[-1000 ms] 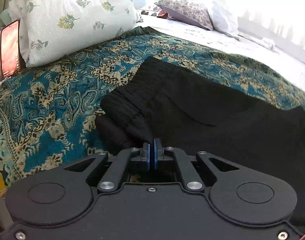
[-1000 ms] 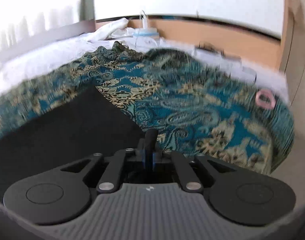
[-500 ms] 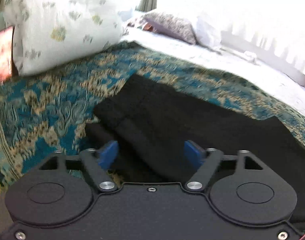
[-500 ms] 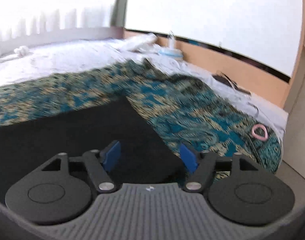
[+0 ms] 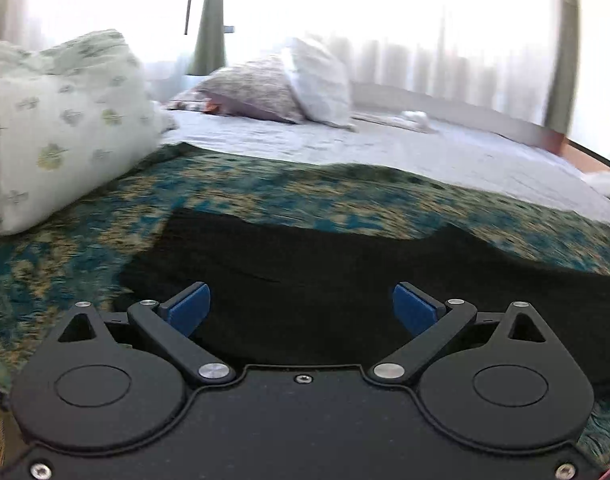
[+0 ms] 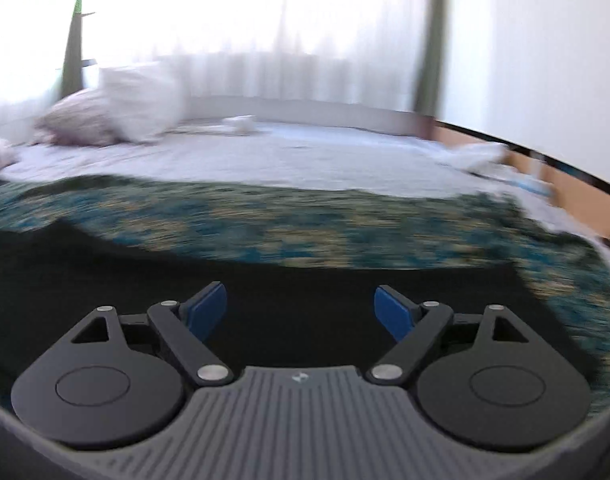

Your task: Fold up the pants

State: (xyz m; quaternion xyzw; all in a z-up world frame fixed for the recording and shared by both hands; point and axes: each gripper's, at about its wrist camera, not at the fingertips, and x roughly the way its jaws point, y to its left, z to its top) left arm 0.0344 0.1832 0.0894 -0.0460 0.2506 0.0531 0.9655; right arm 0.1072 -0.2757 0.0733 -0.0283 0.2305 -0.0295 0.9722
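The black pants (image 5: 305,272) lie folded lengthwise on the teal patterned bedspread (image 5: 289,196). In the left wrist view my left gripper (image 5: 301,308) is wide open and empty, just above the pants' near edge. In the right wrist view the pants (image 6: 265,292) fill the lower half of the frame, and my right gripper (image 6: 301,310) is wide open and empty over them. The bedspread (image 6: 345,232) shows beyond. Both views are motion-blurred.
A white floral pillow (image 5: 61,128) sits at the left. A patterned pillow (image 5: 249,92) and a white pillow (image 5: 321,80) lie on the pale sheet (image 5: 405,152) toward the curtained window. The bed's wooden edge (image 6: 561,176) runs along the right.
Both grippers were shut on the pants' edge a second ago; both have opened, let go and lifted back, tilting up toward the window. The pants now lie flat.
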